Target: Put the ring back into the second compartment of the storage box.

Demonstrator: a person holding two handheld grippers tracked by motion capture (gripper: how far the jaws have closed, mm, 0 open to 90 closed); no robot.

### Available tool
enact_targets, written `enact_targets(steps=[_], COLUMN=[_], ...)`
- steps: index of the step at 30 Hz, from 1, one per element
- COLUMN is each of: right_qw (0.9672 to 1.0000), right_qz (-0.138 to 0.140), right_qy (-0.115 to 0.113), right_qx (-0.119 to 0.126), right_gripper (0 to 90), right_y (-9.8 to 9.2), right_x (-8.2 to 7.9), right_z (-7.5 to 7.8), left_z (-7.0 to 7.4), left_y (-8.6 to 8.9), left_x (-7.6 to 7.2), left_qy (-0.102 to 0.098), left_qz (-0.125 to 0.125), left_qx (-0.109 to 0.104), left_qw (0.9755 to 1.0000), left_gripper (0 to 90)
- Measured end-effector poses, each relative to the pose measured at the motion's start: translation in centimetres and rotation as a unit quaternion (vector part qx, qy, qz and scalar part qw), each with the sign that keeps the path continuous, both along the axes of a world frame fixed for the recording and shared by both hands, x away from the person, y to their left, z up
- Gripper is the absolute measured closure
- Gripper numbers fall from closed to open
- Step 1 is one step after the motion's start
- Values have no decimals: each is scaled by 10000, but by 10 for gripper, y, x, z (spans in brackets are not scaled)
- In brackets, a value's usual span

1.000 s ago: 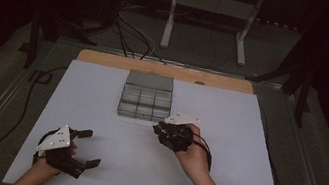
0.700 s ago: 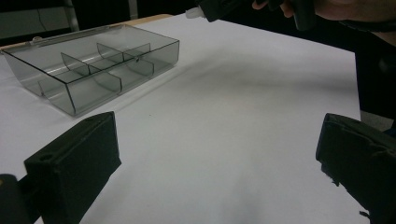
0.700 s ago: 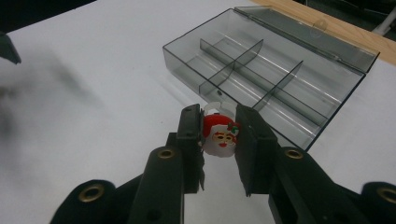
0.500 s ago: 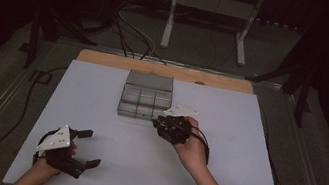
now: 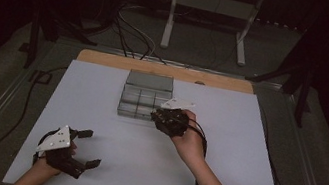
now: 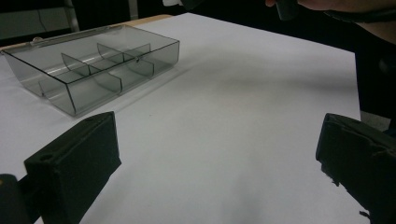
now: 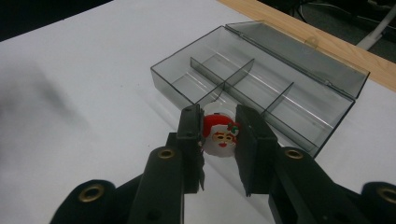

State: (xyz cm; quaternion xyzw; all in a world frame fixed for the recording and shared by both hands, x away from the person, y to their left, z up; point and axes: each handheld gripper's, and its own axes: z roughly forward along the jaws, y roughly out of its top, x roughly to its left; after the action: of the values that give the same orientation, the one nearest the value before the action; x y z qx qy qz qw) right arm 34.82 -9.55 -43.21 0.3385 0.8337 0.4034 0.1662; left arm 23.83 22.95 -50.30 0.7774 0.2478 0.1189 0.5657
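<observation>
Santa-face trinket (image 7: 220, 136), small, round and white-rimmed, sits pinched between the jaws of the right claw (image 7: 219, 140) in the right gripper view, the pads pressing its two opposite edges. It looks light and rigid, likely moulded plastic or rubber with a smooth, somewhat slippery rim; a hold across its widest part, as here, seems the safest, since a grip nearer one edge could let it squirt out. Just beyond the claw's tips lies the clear smoky compartment box (image 7: 261, 93), lid folded back flat behind it, its near cells empty; the trinket hangs just short of the box's near wall, above the white table sheet (image 7: 84, 93).

From the high view, the right claw (image 5: 158, 117) hovers at the box's (image 5: 146, 97) near right corner, jaws drawn in tight, the trinket itself too small to make out. The left claw (image 5: 88, 148) rests well apart at the near left of the sheet, jaws spread wide with nothing between them.

Through the left gripper view, the left claw's (image 6: 219, 154) two black jaws stand far apart over bare white sheet, touching nothing; the box (image 6: 93, 70) lies ahead and to the left of the tips, dividers plain through its thin, brittle-looking walls.
</observation>
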Motion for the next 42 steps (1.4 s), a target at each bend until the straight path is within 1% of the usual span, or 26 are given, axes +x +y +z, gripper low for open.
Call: enact_targets(steps=[16, 29, 30, 32, 38, 42], right_qw=[9999, 9997, 9997, 9996, 9993, 9993], right_qz=[-65, -119, -138, -145, -189, -230], right_qy=[-53, -73, -57, -100, -66, -6], right_qx=[-121, -199, -186, -225, -301, -302], right_gripper=[731, 730, 730, 730, 730, 730], right_y=[8, 18, 19, 20, 21, 23], right_x=[19, 38, 40, 43, 53, 59], right_z=[2, 1, 1, 0, -6, -9], left_z=[0, 0, 0, 0, 0, 0], left_y=[0, 0, 0, 0, 0, 0], left_x=[0, 0, 0, 0, 0, 0], left_qy=[1, 9, 11, 12, 8, 13], left_qz=[-23, -14, -13, -17, -14, -23], left_qx=[11, 4, 7, 13, 10, 14], left_qw=[10000, 10000, 10000, 10000, 10000, 10000], left_gripper=[8, 8, 8, 8, 8, 8])
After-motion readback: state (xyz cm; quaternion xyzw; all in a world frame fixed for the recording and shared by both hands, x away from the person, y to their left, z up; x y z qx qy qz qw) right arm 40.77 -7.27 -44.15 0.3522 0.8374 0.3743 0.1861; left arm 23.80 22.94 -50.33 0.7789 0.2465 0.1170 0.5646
